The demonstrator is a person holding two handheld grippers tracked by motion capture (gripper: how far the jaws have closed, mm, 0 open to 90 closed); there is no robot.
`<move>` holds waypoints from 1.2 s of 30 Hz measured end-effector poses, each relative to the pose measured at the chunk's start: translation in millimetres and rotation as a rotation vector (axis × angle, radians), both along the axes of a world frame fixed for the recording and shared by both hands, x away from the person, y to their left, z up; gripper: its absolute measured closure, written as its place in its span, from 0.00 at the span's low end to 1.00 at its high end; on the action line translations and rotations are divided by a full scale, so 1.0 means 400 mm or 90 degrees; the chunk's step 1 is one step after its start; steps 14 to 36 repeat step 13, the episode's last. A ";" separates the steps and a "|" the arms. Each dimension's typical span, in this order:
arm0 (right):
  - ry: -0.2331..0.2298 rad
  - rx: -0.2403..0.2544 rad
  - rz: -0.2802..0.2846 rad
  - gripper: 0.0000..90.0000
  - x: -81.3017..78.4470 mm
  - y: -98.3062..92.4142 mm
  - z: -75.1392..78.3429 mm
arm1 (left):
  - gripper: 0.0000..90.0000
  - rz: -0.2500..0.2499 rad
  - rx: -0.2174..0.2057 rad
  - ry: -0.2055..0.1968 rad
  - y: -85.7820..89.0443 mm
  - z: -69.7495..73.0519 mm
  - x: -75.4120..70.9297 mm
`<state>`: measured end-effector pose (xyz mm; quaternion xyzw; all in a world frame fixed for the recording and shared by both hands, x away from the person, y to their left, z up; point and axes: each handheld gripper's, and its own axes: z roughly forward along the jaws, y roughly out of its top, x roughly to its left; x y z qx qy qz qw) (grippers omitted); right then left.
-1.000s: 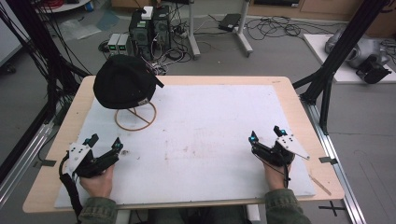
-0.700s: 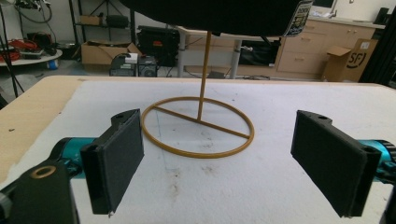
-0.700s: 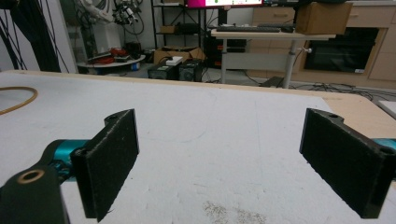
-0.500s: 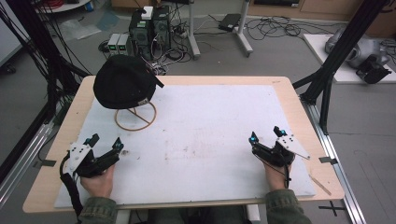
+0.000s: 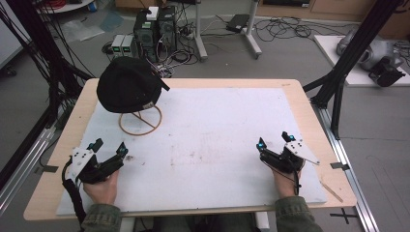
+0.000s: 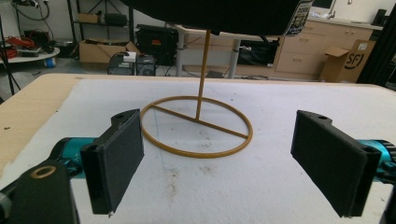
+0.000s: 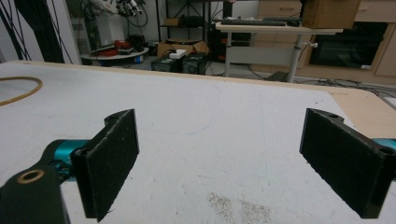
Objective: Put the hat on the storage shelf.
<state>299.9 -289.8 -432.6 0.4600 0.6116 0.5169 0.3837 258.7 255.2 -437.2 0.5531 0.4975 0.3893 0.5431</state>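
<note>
Fingers on both our grippers stand wide and empty: left gripper (image 5: 109,151) near left, right gripper (image 5: 274,141) near right. Nothing has shifted over the last second, so we judge work not yet begun. Our black cap (image 5: 128,87) sits on its wire stand (image 5: 140,122), far left. White mat (image 5: 217,125) covers the table (image 5: 300,104); computers (image 5: 154,24) and cables beyond.

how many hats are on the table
1. The black cap sits on top of the gold wire stand at the far left of the table, ahead of the left gripper. The right gripper is far from it, at the near right.
</note>
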 end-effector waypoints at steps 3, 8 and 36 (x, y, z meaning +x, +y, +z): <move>-0.001 -0.004 0.001 0.12 0.000 0.000 0.000 | 0.19 0.000 0.000 0.000 0.000 0.000 0.000; -0.001 -0.005 0.002 0.12 0.000 0.000 0.000 | 0.19 0.000 0.000 0.000 -0.001 0.000 0.000; 0.001 -0.005 0.004 0.12 0.001 0.002 -0.001 | 0.19 0.001 -0.001 0.000 0.000 0.000 0.001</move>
